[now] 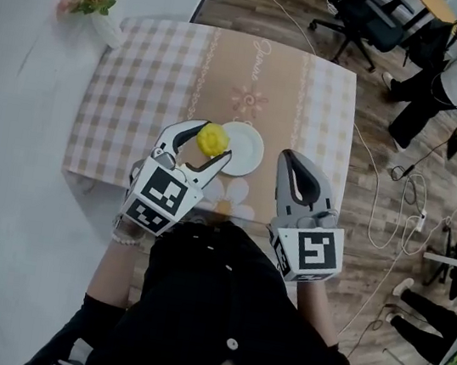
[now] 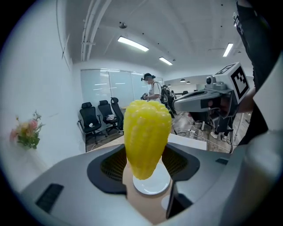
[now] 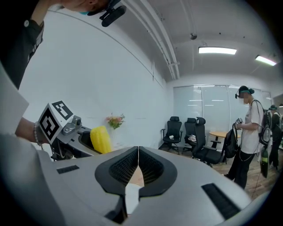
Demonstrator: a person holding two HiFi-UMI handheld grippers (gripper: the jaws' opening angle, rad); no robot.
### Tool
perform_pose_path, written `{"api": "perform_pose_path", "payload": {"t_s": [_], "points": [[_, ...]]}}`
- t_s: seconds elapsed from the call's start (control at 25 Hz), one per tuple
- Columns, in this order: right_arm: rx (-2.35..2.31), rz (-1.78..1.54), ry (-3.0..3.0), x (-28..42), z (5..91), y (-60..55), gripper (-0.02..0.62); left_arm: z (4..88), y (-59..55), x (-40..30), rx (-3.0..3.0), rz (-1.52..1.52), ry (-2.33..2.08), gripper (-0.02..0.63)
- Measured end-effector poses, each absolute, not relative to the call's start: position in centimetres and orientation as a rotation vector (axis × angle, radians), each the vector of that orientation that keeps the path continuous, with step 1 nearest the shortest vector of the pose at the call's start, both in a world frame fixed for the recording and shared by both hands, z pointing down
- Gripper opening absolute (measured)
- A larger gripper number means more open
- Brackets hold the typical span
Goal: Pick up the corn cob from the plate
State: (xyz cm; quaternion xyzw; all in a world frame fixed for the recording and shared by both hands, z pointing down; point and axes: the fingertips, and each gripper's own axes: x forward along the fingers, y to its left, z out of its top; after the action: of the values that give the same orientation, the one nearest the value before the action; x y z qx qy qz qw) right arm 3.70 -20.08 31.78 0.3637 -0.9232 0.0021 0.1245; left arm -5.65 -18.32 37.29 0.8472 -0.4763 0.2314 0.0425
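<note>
My left gripper (image 1: pixel 206 145) is shut on a yellow corn cob (image 1: pixel 212 139), held upright in the air above the table. In the left gripper view the corn cob (image 2: pixel 146 137) stands between the two dark pads, and the white plate (image 2: pixel 152 185) lies far below it. That plate (image 1: pixel 247 149) sits bare on the tablecloth, just right of the cob. My right gripper (image 1: pixel 292 169) hovers to the right of the plate, jaws shut with nothing between them. From the right gripper view the corn cob (image 3: pixel 101 139) shows at the left in the other gripper.
A checked tablecloth (image 1: pixel 150 79) covers the table. A small vase of flowers (image 1: pixel 96 2) stands at its far left corner, against the white wall. Office chairs (image 1: pixel 366 19), cables on the wooden floor and a standing person (image 1: pixel 451 79) are at the right.
</note>
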Motion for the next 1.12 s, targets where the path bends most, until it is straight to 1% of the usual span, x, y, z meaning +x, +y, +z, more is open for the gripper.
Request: {"api": "perform_pose_path", "payload": {"t_s": [0.36, 0.6, 1.12], "points": [[1.088, -0.003, -2.667, 3.0, 30.7, -20.5, 0.041, 34.3, -17.7, -6.0, 2.621, 0.641, -1.541, 0.261], [1.028, -0.069, -2.705, 2.4, 30.7, -20.2, 0.041, 33.4, -17.7, -6.0, 2.633, 0.629, -1.556, 0.261], [1.007, -0.082, -2.692, 2.1, 31.0, -19.6, 0.041, 32.4, -17.1, -5.1, 2.681, 0.634, -1.543, 0.261]]}}
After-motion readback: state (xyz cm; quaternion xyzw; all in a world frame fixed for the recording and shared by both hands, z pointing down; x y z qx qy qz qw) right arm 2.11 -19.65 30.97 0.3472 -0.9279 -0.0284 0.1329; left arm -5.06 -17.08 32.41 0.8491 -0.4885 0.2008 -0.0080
